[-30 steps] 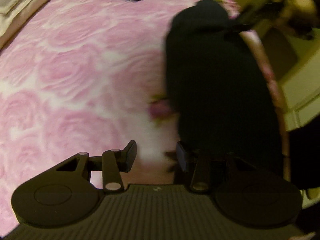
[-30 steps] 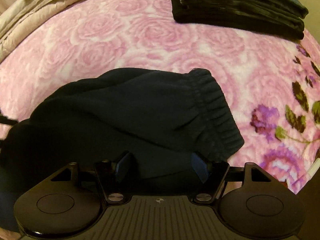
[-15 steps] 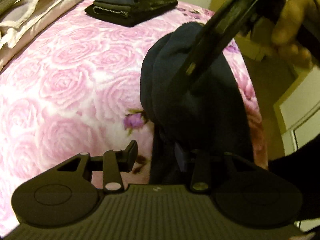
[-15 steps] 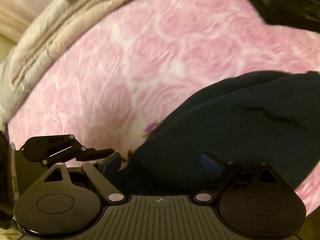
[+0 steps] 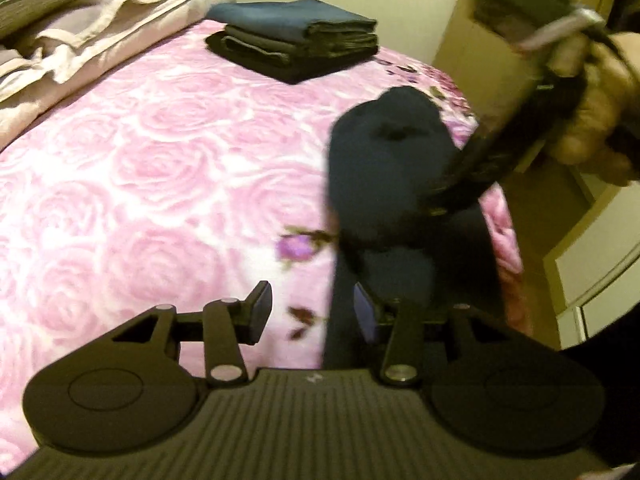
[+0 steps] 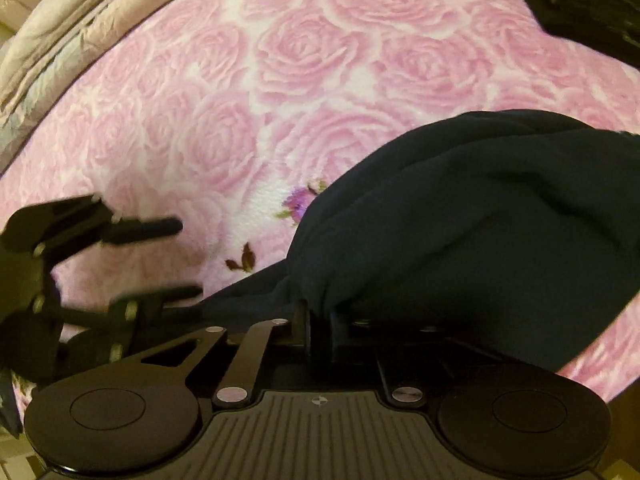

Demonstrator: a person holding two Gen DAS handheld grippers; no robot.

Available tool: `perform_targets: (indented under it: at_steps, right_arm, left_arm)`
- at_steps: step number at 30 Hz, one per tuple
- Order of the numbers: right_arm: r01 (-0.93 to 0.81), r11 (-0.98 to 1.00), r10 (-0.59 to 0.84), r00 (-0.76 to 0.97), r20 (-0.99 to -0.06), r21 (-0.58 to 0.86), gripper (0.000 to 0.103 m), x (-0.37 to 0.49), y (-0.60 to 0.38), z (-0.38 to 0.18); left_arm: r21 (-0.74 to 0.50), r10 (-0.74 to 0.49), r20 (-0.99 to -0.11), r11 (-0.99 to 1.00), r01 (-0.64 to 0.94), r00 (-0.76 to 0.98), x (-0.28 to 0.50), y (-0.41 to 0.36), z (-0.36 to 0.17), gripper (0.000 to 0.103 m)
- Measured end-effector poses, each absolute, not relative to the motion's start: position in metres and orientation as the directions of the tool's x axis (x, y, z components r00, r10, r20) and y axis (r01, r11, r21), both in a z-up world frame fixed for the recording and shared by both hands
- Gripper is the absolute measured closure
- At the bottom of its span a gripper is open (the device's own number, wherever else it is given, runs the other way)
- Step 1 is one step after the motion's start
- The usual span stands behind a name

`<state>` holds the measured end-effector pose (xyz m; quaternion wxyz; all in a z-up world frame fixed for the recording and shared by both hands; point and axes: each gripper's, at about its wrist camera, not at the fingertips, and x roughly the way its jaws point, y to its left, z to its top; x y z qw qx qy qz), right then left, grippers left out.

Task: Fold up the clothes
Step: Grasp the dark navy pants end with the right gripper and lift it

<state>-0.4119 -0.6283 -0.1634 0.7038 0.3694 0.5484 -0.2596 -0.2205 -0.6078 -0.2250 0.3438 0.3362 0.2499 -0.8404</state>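
Rose-patterned pink bedspread [image 5: 160, 184]; right tongs [image 6: 320, 326] pinch the dark garment [image 6: 480, 216]; left tongs [image 5: 314, 312] gape.

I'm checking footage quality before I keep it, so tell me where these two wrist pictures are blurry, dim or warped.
Left wrist view: warm yellowish light, the dark garment and the right gripper smeared by motion, the folded stack fairly sharp. Right wrist view: the left gripper is blurred, the garment so dark its folds barely read, and the pink blanket bows with fisheye curvature.
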Motion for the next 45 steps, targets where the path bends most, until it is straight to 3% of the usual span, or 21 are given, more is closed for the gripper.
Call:
perform_targets:
  at_steps: [16,25,30,32,34,35,39,44,45]
  right_arm:
    - [0.823,0.470,0.006,0.358,-0.934,0.318,0.097,-0.460,-0.613,-0.119]
    - [0.836,0.431,0.004,0.374,-0.927,0.339,0.097,-0.473,-0.615,-0.113]
    - [0.819,0.454,0.003,0.391,-0.920,0.349,0.097,-0.469,-0.620,-0.118]
    - [0.810,0.464,0.001,0.405,-0.914,0.359,0.097,-0.464,-0.623,-0.123]
    - [0.802,0.472,-0.001,0.415,-0.910,0.366,0.097,-0.457,-0.627,-0.131]
    - [0.800,0.476,-0.002,0.417,-0.909,0.366,0.097,-0.454,-0.629,-0.136]
    - [0.800,0.472,-0.001,0.421,-0.907,0.371,0.096,-0.443,-0.635,-0.151]
    - [0.805,0.463,0.004,0.417,-0.909,0.371,0.095,-0.441,-0.638,-0.156]
    - [0.799,0.469,0.009,0.422,-0.907,0.376,0.072,-0.443,-0.638,-0.156]
  left_arm:
    - [-0.254,-0.098,-0.702,-0.891,0.377,-0.705,-0.284,-0.624,-0.259,0.053]
    - [-0.146,-0.246,-0.711,-0.865,0.480,-0.658,-0.316,-0.627,-0.277,0.054]
    - [-0.124,-0.417,-0.689,-0.738,0.663,-0.593,-0.269,-0.652,-0.256,0.054]
    - [-0.142,-0.447,-0.705,-0.671,0.727,-0.550,-0.246,-0.671,-0.255,0.048]
    - [-0.120,-0.480,-0.722,-0.623,0.773,-0.498,-0.232,-0.682,-0.256,0.059]
    - [-0.106,-0.492,-0.729,-0.606,0.789,-0.476,-0.227,-0.686,-0.257,0.059]
    - [-0.124,-0.501,-0.725,-0.580,0.805,-0.472,-0.213,-0.690,-0.248,0.058]
    - [-0.121,-0.426,-0.734,-0.684,0.719,-0.528,-0.236,-0.668,-0.249,0.054]
    - [-0.107,-0.408,-0.739,-0.715,0.691,-0.536,-0.244,-0.662,-0.252,0.054]
